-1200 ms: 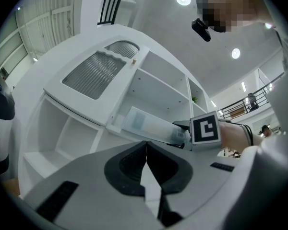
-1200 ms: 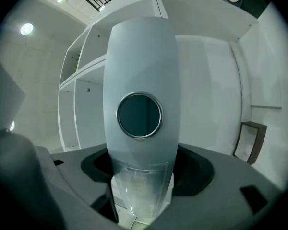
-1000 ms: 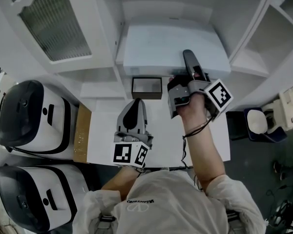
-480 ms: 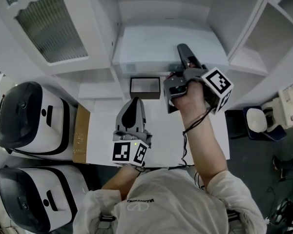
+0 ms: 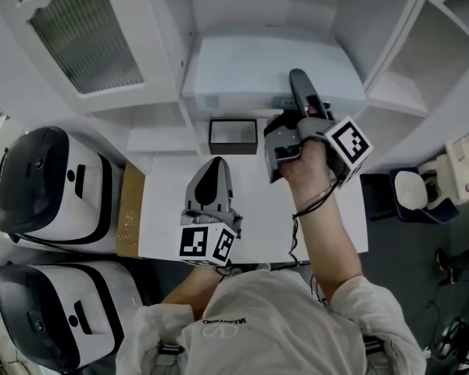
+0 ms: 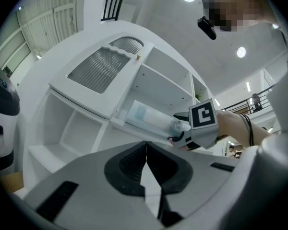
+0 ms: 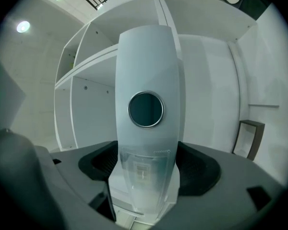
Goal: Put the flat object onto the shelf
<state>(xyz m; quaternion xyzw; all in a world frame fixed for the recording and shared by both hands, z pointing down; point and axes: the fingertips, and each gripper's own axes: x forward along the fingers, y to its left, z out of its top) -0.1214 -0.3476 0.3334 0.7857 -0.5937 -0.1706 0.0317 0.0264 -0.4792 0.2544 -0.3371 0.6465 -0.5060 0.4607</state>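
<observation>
From the head view, the white flat object [image 5: 258,69] is lying in the middle bay of the shelf unit [image 5: 395,92], near edge just at the bay's front. The right tool [image 5: 299,84] is reaching in over that front edge, one dark jaw lying on top of the flat object, the person's hand [image 5: 309,151] behind it. The left tool [image 5: 216,166] is hanging back in front of the shelf unit over the white table [image 5: 172,209], and a small dark-framed box [image 5: 233,135] is sitting right at the unit's foot. Two black-and-white appliances [image 5: 51,182] are waiting off to the unit's left. Over to the left gripper view: the left tool [image 6: 145,147] is showing its jaws pressed together with nothing between them, and beyond, the flat object [image 6: 149,119] is resting level in the shelf unit [image 6: 72,128] with the right tool [image 6: 179,127] at its end. Now the right gripper view: the right tool [image 7: 146,169] is standing with its jaws wide apart, having just been opening, and the flat object [image 7: 146,71] with its round window [image 7: 145,109] is sitting between them, pads just beside its faces rather than squeezing, the shelf unit [image 7: 86,109] all round it.
</observation>
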